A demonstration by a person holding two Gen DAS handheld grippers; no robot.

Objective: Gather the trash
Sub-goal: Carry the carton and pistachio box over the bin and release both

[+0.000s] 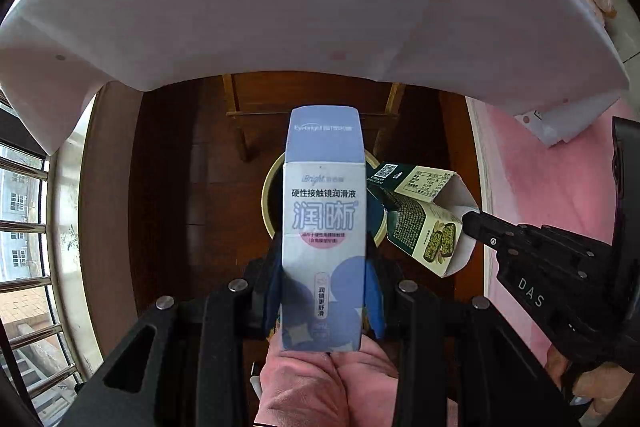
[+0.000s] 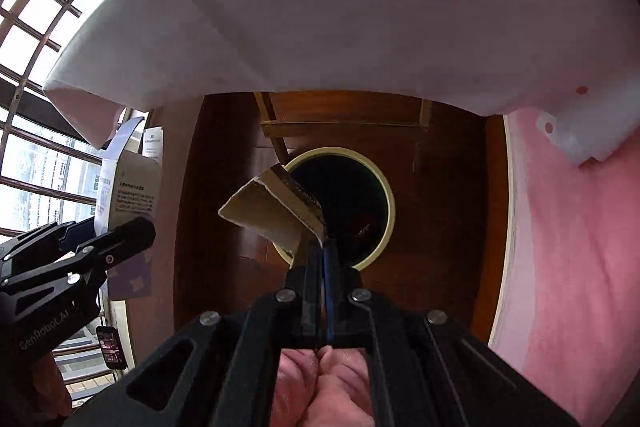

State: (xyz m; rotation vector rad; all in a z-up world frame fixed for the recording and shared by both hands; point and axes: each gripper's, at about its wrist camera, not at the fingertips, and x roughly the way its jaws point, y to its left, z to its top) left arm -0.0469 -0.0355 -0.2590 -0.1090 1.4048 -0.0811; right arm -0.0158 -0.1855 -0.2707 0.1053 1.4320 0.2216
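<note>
Two claws each hold a box over a round bin. The left claw (image 1: 324, 291) squeezes a tall blue and white box (image 1: 324, 227) between its two fingers. The box stands straight up in front of it. The bin (image 1: 272, 195) sits on the dark wood floor (image 1: 168, 187), right behind that box, so the left camera sees only a bit of its pale rim. To the right of the left claw, the right claw (image 1: 470, 223) comes in from the side and pinches a green and cream box (image 1: 420, 219).

The right camera shows the bin (image 2: 382, 187) much better: a dark hole just ahead of the right claw (image 2: 326, 247). Its fingers are pressed tight on one thin edge of the cream box (image 2: 272, 215), which leans left. Off to the left is the left claw (image 2: 132, 231) with its box (image 2: 128, 187). A white cloth (image 2: 340, 7) hangs above.
</note>
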